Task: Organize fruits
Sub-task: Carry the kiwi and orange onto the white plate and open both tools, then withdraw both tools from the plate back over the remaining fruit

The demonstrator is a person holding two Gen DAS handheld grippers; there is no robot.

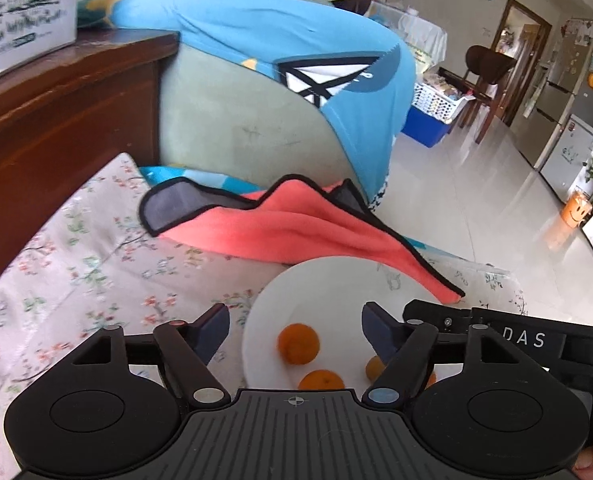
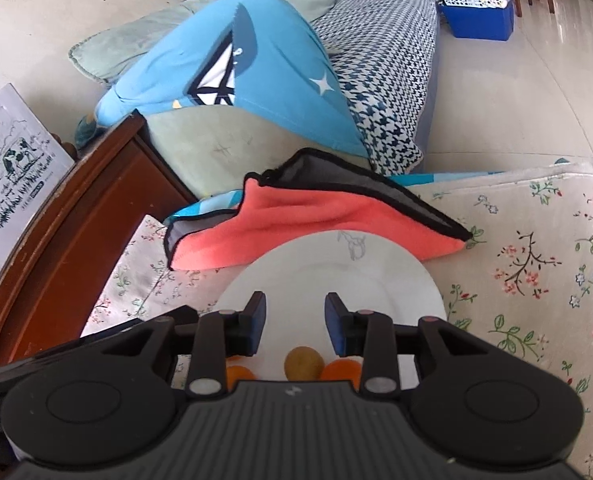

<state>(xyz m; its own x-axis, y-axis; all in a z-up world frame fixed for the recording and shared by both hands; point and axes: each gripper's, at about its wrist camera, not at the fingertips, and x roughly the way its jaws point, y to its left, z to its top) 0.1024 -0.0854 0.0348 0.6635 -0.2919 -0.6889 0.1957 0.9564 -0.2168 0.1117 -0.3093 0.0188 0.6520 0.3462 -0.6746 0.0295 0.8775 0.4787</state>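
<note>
Both tongs hovered over the plate (image 2: 424, 280): left gripper (image 1: 296, 330) wide and empty above an orange (image 1: 298, 343), right gripper (image 2: 295, 322) narrower, empty, nearer the kiwi (image 2: 303, 363).

bright daylight glares off the floor (image 1: 476, 208) at two o'clock; fisheye bends the edges, near fruit slightly blurred.

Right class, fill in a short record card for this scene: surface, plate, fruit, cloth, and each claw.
surface: floral cloth
plate: white plate, on the floral cloth
fruit: orange fruits and one greenish-brown fruit, all on the plate
cloth: coral towel, behind the plate
left claw: open, nothing gripped
right claw: open, empty, above the plate
</note>
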